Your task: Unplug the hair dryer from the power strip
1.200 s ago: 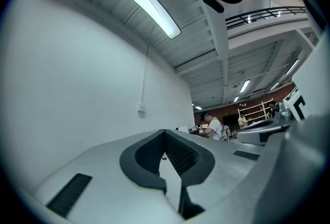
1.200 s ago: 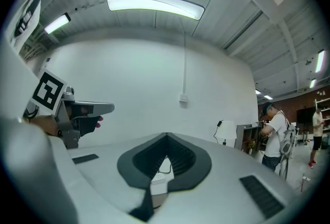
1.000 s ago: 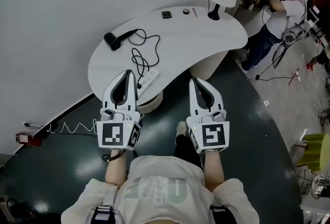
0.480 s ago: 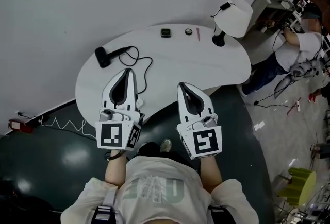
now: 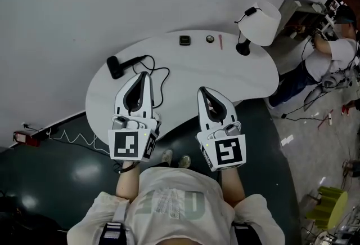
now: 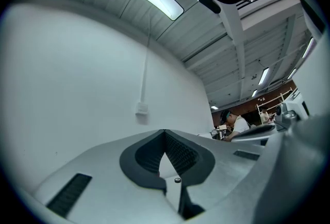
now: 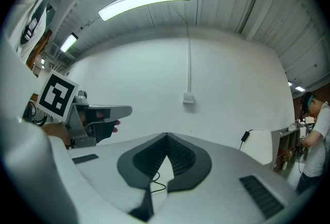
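- Head view: the left gripper (image 5: 145, 75) and right gripper (image 5: 201, 90) are held side by side above the near edge of a white curved table (image 5: 242, 78), both pointing away from the person.
- Head view: the black hair dryer (image 5: 115, 66) lies on the table's left part, just beyond the left gripper's tip and apart from it. Its black cord (image 5: 162, 77) loops toward the near edge and passes out of sight behind the left gripper, so the plug end cannot be seen.
- Head view: a white lamp (image 5: 262, 23) stands at the table's far right. A second person (image 5: 332, 55) stands off to the right.
- Left gripper view: the jaws of the left gripper (image 6: 164, 132) are pressed together with nothing between them. They face a white wall carrying a small wall box (image 6: 142, 109).
- Right gripper view: the jaws of the right gripper (image 7: 166, 136) are likewise closed and empty. A short length of the cord (image 7: 155, 178) shows below the tips, and the left gripper (image 7: 85, 115) sits at the left.
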Action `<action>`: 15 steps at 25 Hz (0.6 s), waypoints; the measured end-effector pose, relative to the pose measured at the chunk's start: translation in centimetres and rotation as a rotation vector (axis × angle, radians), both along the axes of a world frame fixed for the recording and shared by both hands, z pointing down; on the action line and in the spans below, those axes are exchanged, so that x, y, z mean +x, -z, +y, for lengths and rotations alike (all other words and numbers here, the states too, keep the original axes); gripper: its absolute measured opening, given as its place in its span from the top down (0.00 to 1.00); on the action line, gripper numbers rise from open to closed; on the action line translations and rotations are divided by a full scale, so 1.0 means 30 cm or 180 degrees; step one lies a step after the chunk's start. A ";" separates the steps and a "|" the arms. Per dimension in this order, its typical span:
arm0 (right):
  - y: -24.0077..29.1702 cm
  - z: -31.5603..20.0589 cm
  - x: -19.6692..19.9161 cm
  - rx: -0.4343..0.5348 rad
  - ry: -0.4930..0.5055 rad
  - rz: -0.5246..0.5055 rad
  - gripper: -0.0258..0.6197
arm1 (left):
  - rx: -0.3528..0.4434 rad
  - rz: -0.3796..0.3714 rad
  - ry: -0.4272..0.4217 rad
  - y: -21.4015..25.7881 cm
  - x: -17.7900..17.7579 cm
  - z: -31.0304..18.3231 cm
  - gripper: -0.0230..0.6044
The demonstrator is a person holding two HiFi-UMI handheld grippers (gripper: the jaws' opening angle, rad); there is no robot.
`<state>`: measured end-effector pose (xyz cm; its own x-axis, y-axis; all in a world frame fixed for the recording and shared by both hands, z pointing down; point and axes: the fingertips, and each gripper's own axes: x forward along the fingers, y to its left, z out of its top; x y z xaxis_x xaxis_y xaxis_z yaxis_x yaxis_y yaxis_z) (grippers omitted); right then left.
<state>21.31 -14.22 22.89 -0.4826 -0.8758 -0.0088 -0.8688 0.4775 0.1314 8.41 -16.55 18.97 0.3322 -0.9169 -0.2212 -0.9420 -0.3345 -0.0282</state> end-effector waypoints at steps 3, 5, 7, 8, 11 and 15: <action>-0.007 -0.006 -0.013 -0.0027 0.0038 -0.0076 0.96 | -0.0060 -0.0002 0.0012 -0.014 -0.007 -0.002 0.96; 0.004 -0.010 -0.030 -0.0032 0.0099 -0.0138 0.96 | -0.0094 0.0002 0.0047 -0.013 -0.019 0.004 0.96; 0.027 -0.014 -0.054 0.0003 0.0181 -0.0193 0.96 | -0.0088 -0.0012 0.0114 -0.001 -0.040 0.014 0.96; 0.036 -0.014 -0.070 0.0022 0.0230 -0.0210 0.96 | -0.0074 -0.0031 0.0161 0.002 -0.057 0.022 0.96; 0.039 -0.011 -0.150 0.0030 0.0446 -0.0228 0.96 | -0.0082 -0.0049 0.0389 0.001 -0.147 0.056 0.96; 0.031 -0.014 -0.276 0.0040 0.0717 -0.0231 0.96 | -0.0089 -0.0085 0.0719 -0.019 -0.290 0.101 0.96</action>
<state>13.03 -14.63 21.96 -0.6636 -0.7456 -0.0609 -0.7478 0.6591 0.0798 -0.30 -13.52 19.54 0.1233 -0.9743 -0.1884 -0.9921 -0.1163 -0.0480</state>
